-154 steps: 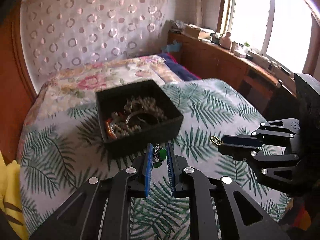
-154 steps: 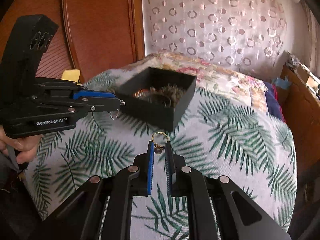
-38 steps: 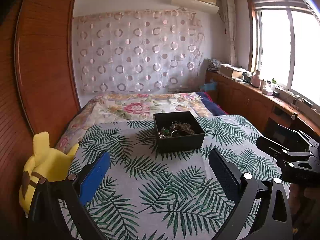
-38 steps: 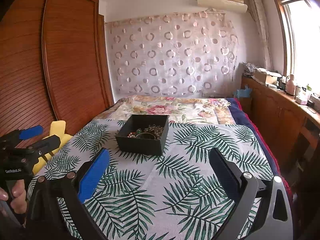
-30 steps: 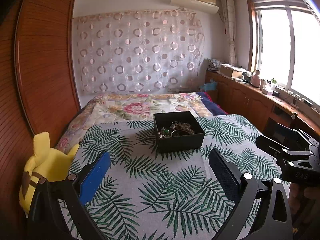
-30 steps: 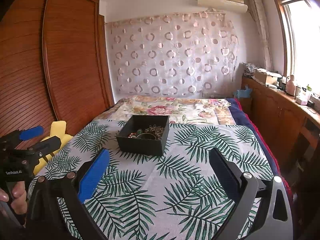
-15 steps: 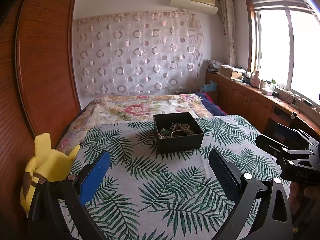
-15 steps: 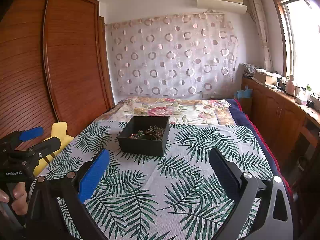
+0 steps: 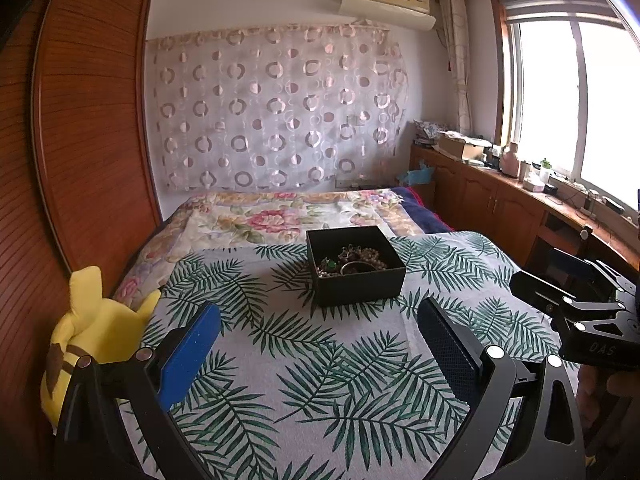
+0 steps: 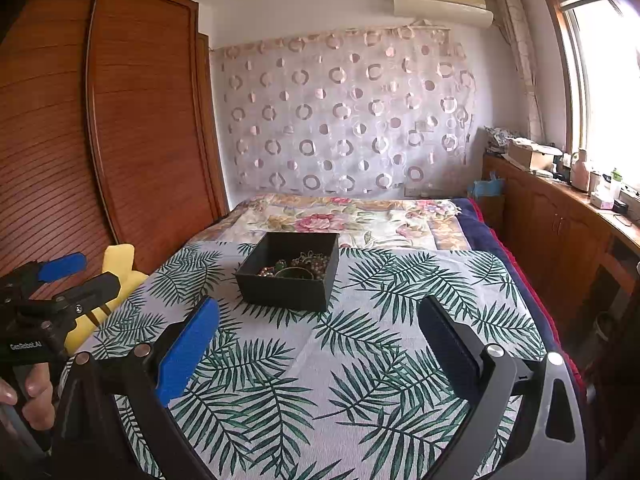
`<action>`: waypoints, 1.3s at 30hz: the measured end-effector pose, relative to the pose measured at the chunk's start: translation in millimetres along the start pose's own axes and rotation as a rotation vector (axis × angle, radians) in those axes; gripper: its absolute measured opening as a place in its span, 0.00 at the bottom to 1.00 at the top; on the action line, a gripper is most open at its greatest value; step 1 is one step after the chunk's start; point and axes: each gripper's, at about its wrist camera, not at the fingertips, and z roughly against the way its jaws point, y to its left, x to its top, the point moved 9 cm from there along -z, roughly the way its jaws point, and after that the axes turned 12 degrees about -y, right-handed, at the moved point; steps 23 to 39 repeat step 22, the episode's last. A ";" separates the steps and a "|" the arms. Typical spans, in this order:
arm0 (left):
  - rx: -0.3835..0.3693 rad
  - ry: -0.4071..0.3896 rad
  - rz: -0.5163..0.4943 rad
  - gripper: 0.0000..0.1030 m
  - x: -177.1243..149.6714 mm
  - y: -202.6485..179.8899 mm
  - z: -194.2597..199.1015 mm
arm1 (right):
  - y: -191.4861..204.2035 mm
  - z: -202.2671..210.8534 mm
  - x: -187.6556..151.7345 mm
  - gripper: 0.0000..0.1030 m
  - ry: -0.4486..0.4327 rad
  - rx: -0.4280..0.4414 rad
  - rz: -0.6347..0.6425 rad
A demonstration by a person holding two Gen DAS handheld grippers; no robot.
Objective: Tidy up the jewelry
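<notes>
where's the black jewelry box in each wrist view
Left wrist: black jewelry box sits just right of centre, on the palm-leaf cloth.
Right wrist: box sits left of centre, same cloth.
Shared landmark: the circle-patterned curtain behind the bed.

Bright window [image 9: 580, 92] glare, fisheye-warped edges

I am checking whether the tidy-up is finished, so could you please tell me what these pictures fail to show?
- Jewelry in the black box: too small in both views to count or name pieces.
- Box floor: its near wall hides it, both views.
- Yellow plush toy: partly behind the left gripper in the right view.
- Bed's near edge: gripper bodies cover it.
</notes>
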 end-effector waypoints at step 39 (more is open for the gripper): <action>0.002 0.000 -0.003 0.92 -1.1 -1.1 1.2 | -0.2 0.4 -0.4 0.97 -0.004 -0.001 0.001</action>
